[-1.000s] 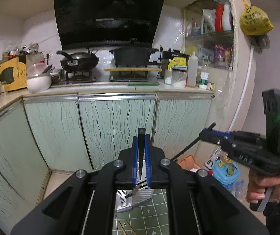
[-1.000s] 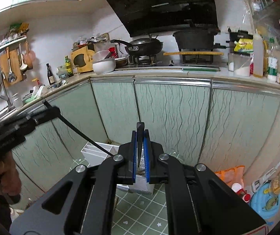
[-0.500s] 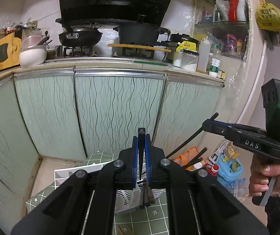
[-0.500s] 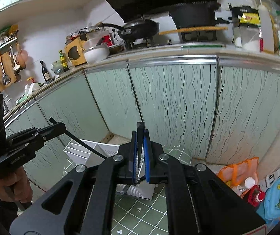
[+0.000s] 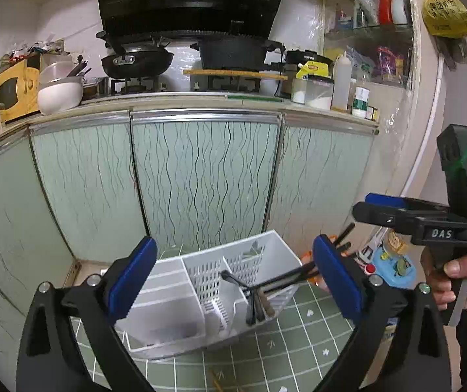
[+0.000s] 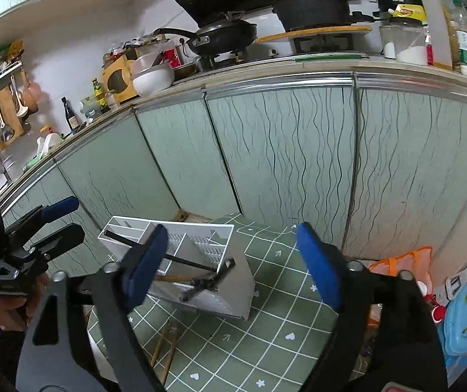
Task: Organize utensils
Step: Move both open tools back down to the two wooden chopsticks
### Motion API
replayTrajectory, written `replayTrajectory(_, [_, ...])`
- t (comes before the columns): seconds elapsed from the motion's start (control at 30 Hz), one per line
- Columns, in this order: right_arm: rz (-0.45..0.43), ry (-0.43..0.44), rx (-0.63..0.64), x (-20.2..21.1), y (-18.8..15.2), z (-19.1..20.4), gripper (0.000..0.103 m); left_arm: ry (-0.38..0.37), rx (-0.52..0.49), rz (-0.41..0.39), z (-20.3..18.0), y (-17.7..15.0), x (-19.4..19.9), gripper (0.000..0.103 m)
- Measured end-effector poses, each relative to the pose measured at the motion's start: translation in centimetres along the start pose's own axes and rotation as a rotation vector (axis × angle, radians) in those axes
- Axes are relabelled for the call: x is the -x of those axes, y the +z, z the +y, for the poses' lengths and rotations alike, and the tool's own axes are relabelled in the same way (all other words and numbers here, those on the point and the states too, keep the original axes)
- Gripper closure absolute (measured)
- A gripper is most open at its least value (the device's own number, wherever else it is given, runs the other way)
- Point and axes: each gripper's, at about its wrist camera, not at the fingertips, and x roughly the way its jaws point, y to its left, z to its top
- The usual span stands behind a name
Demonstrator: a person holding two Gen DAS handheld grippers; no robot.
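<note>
Fingers (image 5: 132, 277) of both grippers opening wide, nothing between the pads. White utensil caddy (image 5: 266, 248) on the green mat (image 6: 266, 326) (dark utensils leaning over its right rim), bare mat along the near edge.

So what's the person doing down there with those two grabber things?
A person holds a grabber in each hand above a white utensil caddy on a green tiled mat. The left gripper and right gripper are both opening, with nothing pinched between their fingers. Some dark utensils already lie across the caddy, and chopsticks lie loose on the mat.
</note>
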Motion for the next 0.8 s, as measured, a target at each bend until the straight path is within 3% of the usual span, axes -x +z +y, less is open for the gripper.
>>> replayTrajectory(0.07, [-0.005, -0.014, 0.021, 0.6, -0.7, 0.2, 0.008, 0.018, -0.005, 0.008, 0.0, -0.4, 0.4, 0.004])
replayTrajectory(0.8, [0.018, -0.103, 0.144, 4.1, -9.3, 4.5, 0.008, 0.06, -0.044, 0.027, -3.0, -6.7, 5.4, 0.004])
